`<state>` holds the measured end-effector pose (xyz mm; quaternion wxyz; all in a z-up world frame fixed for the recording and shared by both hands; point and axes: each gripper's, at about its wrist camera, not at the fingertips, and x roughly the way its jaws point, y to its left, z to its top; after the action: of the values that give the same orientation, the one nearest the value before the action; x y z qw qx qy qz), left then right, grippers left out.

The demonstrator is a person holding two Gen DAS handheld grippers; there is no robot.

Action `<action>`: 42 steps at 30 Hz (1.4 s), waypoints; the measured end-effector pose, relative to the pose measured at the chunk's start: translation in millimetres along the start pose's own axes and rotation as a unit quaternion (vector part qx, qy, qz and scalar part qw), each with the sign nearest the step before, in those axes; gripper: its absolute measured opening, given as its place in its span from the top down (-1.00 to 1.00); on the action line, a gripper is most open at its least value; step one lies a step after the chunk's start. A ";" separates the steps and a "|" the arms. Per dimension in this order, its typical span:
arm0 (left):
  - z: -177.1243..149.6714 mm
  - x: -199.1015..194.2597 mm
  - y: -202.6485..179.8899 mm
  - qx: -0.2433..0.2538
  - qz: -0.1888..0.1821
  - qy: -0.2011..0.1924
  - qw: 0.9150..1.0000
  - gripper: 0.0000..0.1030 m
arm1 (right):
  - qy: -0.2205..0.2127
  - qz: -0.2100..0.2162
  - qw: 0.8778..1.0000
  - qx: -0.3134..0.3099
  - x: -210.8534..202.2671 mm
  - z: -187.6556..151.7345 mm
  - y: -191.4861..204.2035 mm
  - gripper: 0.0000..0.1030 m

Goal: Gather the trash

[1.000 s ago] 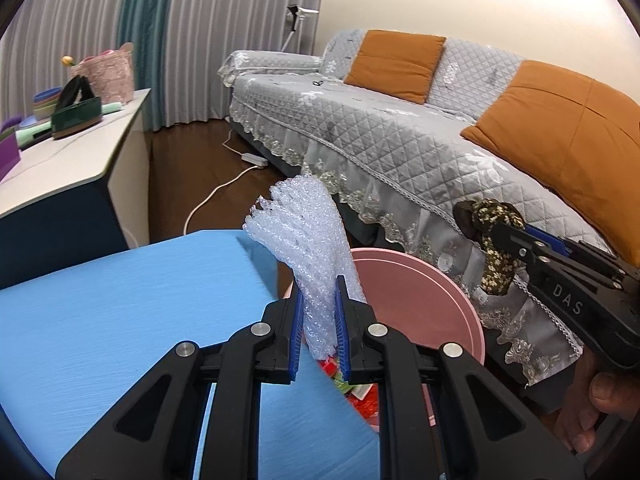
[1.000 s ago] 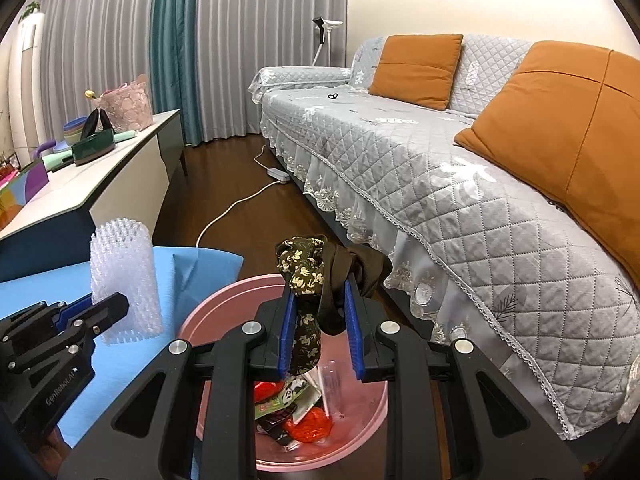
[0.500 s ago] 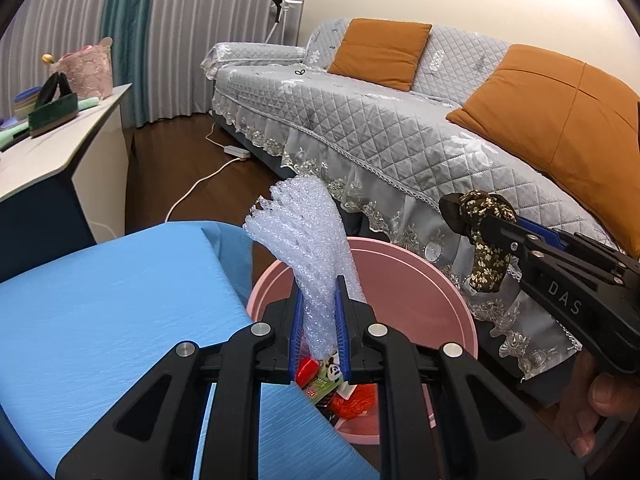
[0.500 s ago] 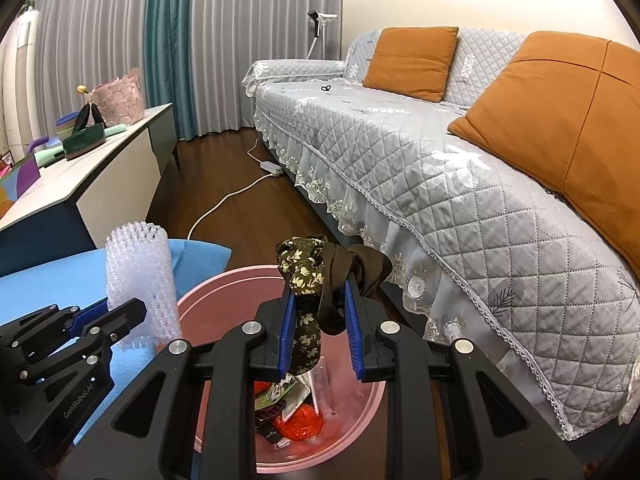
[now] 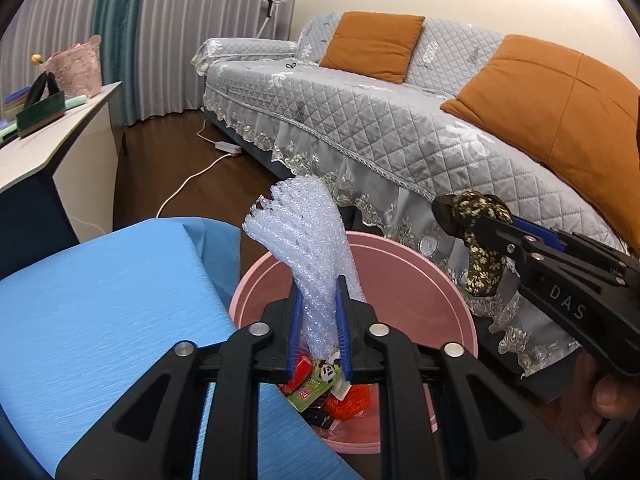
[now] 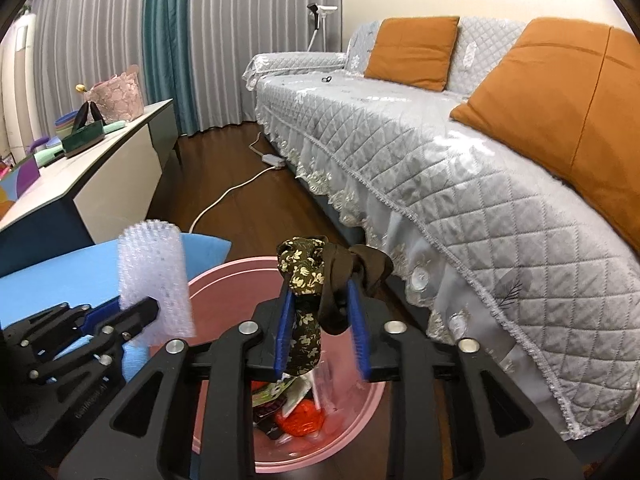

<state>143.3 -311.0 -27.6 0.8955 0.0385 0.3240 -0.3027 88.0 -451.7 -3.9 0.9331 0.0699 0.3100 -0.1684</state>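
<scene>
A pink bin (image 5: pixel 400 248) stands on the floor between the blue table (image 5: pixel 100 320) and the sofa, with wrappers and red scraps inside. My left gripper (image 5: pixel 319 292) hangs over the bin's near rim. Its jaws are opening, and a crumpled piece of bubble wrap (image 5: pixel 304 232) still fills the gap between the blue pads. My right gripper (image 6: pixel 320 292) is over the bin (image 6: pixel 224 276) too, jaws also opening. A knotted dark floral cloth (image 6: pixel 304 276) still sits between its pads, hanging along the left one. The bubble wrap (image 6: pixel 152 280) shows at left in the right wrist view.
A grey quilted sofa (image 5: pixel 400 132) with orange cushions runs along the right, its lace skirt close behind the bin. A white cabinet (image 5: pixel 40 152) with bags and boxes stands at left. A white cable (image 5: pixel 184 188) lies on the dark wood floor. A hand (image 5: pixel 600 412) holds the right gripper.
The left gripper has carried the bubble wrap from above the table edge to over the bin. Both pairs of jaws stand a little wider than before.
</scene>
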 end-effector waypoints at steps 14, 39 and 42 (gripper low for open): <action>2.7 -28.6 17.2 -0.025 0.050 -0.019 0.998 -0.32 | -0.021 -0.009 1.000 0.005 -22.7 10.5 2.7 -0.61; 12.1 -161.6 48.3 -0.061 0.100 -0.094 0.989 -0.84 | -0.073 0.070 0.995 0.009 -150.7 29.3 58.3 -0.90; 9.9 -172.6 51.4 -0.071 0.109 -0.097 0.987 -0.84 | -0.082 0.091 0.992 0.021 -169.2 31.8 54.0 -0.90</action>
<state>73.3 -182.6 77.8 0.9508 -0.0198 0.2500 -0.1821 -2.2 -362.9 124.7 0.9652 0.1031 0.2209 -0.0949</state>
